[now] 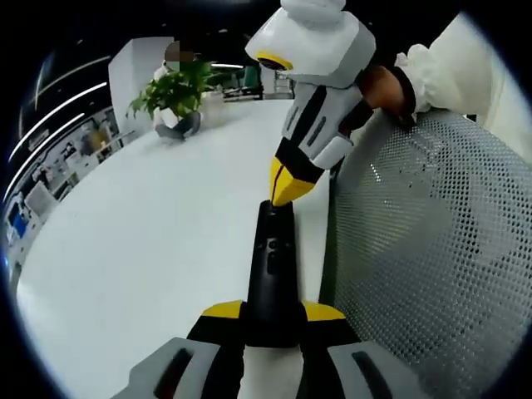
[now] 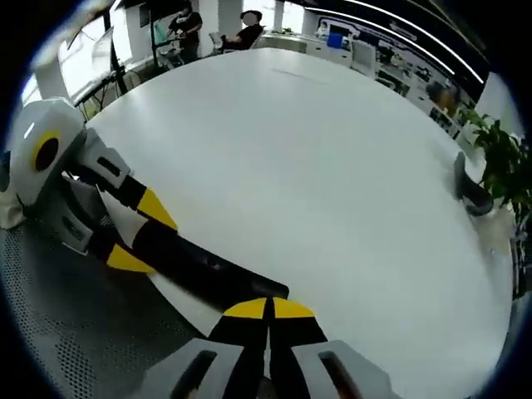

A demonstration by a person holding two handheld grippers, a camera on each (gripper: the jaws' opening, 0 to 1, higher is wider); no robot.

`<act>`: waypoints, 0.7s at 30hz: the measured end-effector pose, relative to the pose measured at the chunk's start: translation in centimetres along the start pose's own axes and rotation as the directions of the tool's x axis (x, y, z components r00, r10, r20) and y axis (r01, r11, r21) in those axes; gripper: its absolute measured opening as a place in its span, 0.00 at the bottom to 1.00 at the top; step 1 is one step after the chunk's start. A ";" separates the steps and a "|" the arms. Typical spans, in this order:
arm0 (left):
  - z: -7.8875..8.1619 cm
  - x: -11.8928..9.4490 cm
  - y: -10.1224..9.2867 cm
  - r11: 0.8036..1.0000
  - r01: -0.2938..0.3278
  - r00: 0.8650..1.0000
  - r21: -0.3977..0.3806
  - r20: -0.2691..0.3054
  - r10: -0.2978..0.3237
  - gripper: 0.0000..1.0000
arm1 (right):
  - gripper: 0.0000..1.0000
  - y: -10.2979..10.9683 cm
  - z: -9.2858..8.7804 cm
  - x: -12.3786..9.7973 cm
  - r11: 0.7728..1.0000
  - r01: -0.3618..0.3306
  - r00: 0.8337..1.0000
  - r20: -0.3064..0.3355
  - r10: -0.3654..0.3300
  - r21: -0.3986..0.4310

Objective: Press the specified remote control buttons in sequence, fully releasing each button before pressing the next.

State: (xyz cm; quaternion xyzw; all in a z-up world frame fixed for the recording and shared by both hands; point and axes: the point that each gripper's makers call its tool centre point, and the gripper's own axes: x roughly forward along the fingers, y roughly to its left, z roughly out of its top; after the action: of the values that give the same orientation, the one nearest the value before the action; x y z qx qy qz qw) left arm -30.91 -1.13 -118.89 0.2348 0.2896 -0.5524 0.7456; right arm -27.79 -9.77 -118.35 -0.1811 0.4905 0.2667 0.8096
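A slim black remote control (image 1: 270,266) lies lengthwise between the yellow tips of my left gripper (image 1: 273,311), which is shut on its near end just above a white table (image 1: 150,241). My right gripper (image 1: 287,187) comes down from above with its yellow tips closed together, touching the remote's far end. In the right gripper view, the right gripper (image 2: 268,309) is shut, its tips resting at the end of the remote (image 2: 199,264). The left gripper (image 2: 140,234) holds the other end from the left. Small buttons show on the remote's top face.
A grey mesh chair back (image 1: 432,249) stands close on the right, also low left as the chair mesh (image 2: 66,332). A potted plant (image 1: 174,96) sits at the table's far end. A white sleeve (image 1: 449,66) holds the right gripper. Two people (image 2: 187,25) are beyond the table.
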 end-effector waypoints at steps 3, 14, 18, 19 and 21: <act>0.0 0.0 0.0 1.000 0.010 1.000 -0.008 0.002 -0.010 0.24 | 0.00 -0.2 0.0 0.0 0.998 -0.028 1.000 0.005 0.027 0.052; 0.0 0.0 -0.1 0.999 0.043 0.999 0.014 0.011 -0.044 0.25 | 0.00 -0.2 -0.1 -0.3 0.975 -0.109 0.994 0.012 0.109 0.195; 0.0 0.0 -0.2 0.998 0.062 0.998 0.027 0.005 -0.062 0.25 | 0.00 -0.2 0.2 -0.6 0.965 -0.133 0.991 0.038 0.128 0.226; 0.0 0.0 -0.2 0.997 0.065 0.998 0.031 0.002 -0.065 0.25 | 0.00 -0.1 0.2 -0.7 0.964 -0.135 0.991 0.043 0.129 0.230; 0.0 0.0 -0.2 0.997 0.070 0.998 0.032 -0.004 -0.070 0.25 | 0.00 0.1 0.1 -0.7 0.957 -0.151 0.989 0.043 0.145 0.246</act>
State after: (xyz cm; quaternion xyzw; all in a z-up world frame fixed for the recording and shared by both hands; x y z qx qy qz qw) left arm -31.13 -1.21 -118.95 0.2374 0.2896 -0.5823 0.7216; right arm -28.01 -9.83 -117.63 -0.0378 0.5225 0.2649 0.8096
